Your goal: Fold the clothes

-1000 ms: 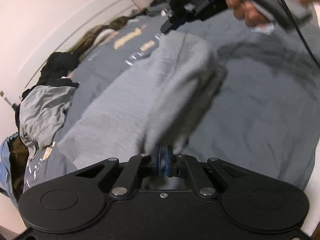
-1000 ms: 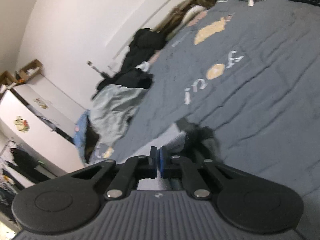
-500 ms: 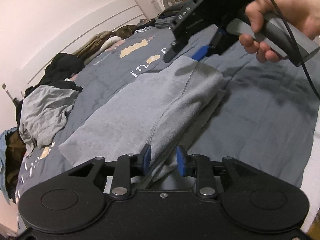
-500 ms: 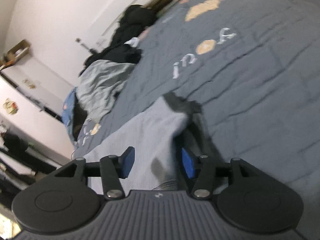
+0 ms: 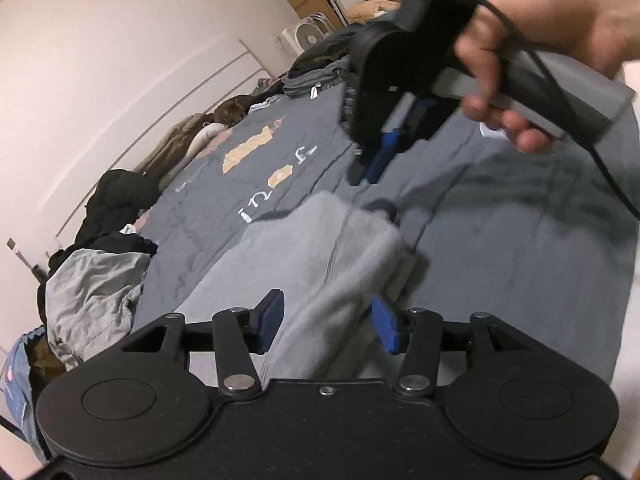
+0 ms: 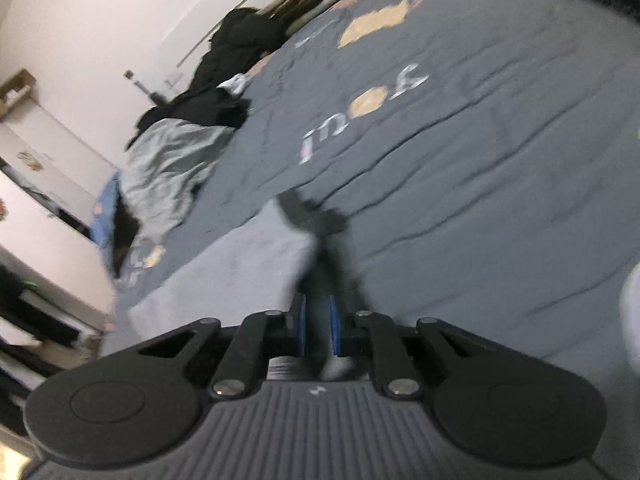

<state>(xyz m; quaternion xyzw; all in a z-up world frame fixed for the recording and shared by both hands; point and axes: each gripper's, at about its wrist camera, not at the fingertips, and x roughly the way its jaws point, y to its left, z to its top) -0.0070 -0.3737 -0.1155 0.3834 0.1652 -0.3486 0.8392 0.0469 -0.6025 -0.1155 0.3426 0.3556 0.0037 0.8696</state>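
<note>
A light grey garment lies folded on the dark grey bedspread. My left gripper is open, its blue pads on either side of the garment's near edge. My right gripper shows in the left wrist view, lifted above the garment's far end. In the right wrist view the garment lies below and left, with a dark tab at its corner. The right gripper has its pads close together with a small gap; nothing is clearly held.
A crumpled grey garment and black clothes are piled at the bed's left edge by the white wall. More folded clothes lie at the bed's far end. The bedspread has printed letters.
Both grippers let go of the grey garment, which dropped flat. The left jaws opened wider. The right gripper rose off the garment and its jaws narrowed again.
</note>
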